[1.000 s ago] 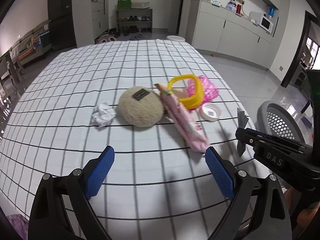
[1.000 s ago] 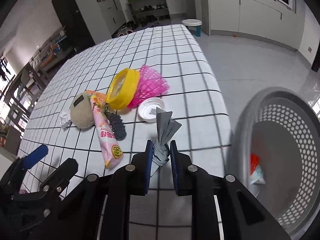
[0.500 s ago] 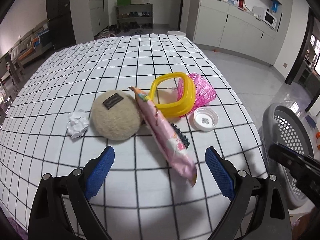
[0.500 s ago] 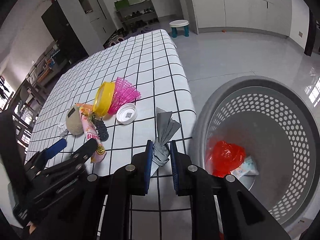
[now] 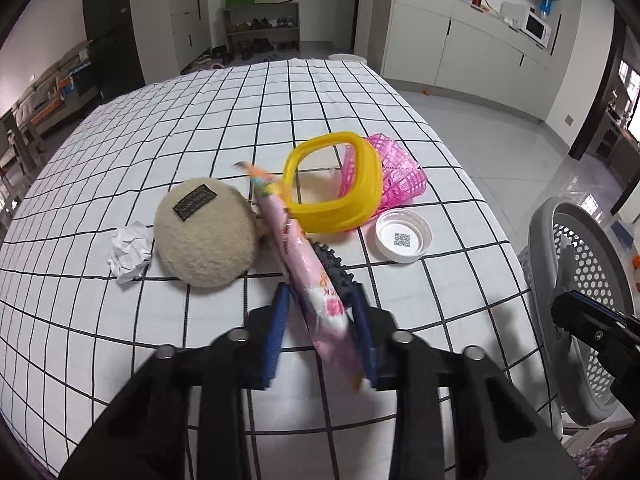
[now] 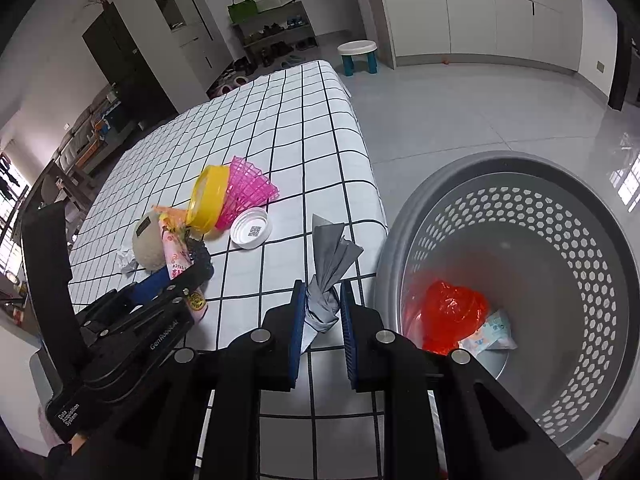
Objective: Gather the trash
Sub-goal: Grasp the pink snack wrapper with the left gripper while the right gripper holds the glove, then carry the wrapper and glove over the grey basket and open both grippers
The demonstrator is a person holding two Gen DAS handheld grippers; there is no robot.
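The left tongs have their blue pads on either side of the near end of a long pink snack packet, closed in on it, while the packet's far end lies on the checked worktop against a yellow tub. Beside the packet, a dark spiky brush sits just under its right edge. A round beige plush pouch rests left of the packet, with a crumpled ball of white paper touching its left side. Behind the yellow tub lies a pink mesh basket on its side, and a white lid with a printed code sits near the worktop's right edge.

The right tongs are clamped on a twisted grey wrapper, held over the worktop's corner just beside the grey laundry basket that stands on the floor. Inside the basket lie a red plastic bag and a pale packet next to it
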